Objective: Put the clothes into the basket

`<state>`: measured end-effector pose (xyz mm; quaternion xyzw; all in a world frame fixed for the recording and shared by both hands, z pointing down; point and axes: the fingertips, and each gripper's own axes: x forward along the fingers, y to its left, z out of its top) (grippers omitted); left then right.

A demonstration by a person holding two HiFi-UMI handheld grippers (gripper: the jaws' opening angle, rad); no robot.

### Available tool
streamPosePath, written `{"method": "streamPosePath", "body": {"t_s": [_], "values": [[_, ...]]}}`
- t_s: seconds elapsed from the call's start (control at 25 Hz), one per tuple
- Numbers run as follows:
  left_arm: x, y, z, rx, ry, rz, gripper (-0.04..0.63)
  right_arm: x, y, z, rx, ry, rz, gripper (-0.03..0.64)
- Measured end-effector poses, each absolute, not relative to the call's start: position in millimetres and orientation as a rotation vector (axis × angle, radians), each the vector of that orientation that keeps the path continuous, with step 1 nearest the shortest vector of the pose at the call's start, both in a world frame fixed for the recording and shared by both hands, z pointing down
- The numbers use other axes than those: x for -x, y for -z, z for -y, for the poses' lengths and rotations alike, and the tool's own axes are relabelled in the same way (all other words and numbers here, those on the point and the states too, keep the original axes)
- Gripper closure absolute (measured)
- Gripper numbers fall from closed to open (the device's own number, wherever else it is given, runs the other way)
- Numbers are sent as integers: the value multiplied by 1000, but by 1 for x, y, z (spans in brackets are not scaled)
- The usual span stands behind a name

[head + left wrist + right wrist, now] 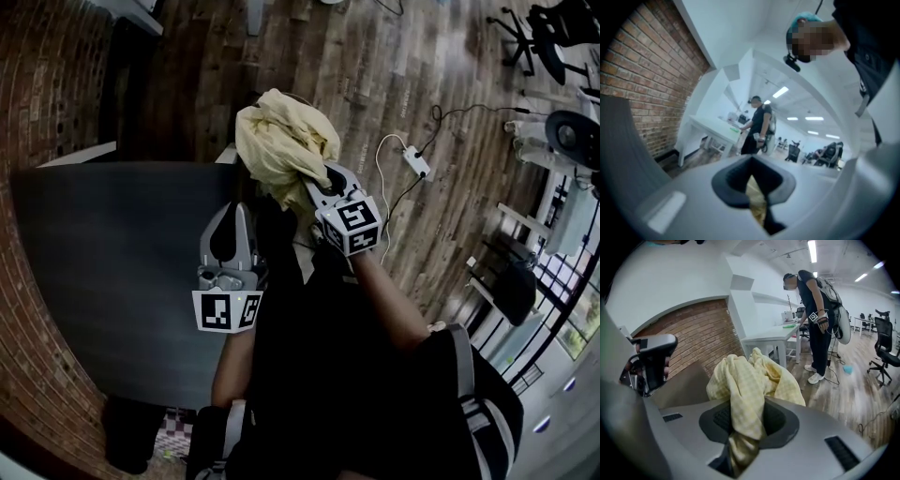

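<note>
Yellow checked cloth (281,141) held aloft in the right gripper (323,178).

A dark grey table (112,272) fills the left of the head view, with wood-plank floor (375,66) beyond it. The cloth hangs bunched near the table's far corner, and the right gripper's jaws are clamped on a twisted fold of it. The left gripper (231,220) sits lower, beside the table edge and apart from the cloth. Its jaws are drawn nearly together, and a yellowish sliver in the slit is too small to identify.

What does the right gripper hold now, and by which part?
The right gripper holds the yellow cloth, clamped on a bunched fold; the rest bulges above.
</note>
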<state>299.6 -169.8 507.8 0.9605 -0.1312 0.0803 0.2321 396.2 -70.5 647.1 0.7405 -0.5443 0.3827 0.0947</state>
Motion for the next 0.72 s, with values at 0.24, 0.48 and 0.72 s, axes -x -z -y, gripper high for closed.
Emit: {"method": "streamPosePath", "body": {"t_s": [0.24,0.48,0.72], "values": [[-307,-520,182,-2629,-227,356,592,-404,-708,81,-2168,-1238,1538,517],[-302,-527,187,-2613,-246,359,592,-408,-778,82,-2152,-1313,1456,517],[-297,-531,182,-2602,-264,341,593,-418,-846,80,-2168,-1377,1365,517]]}}
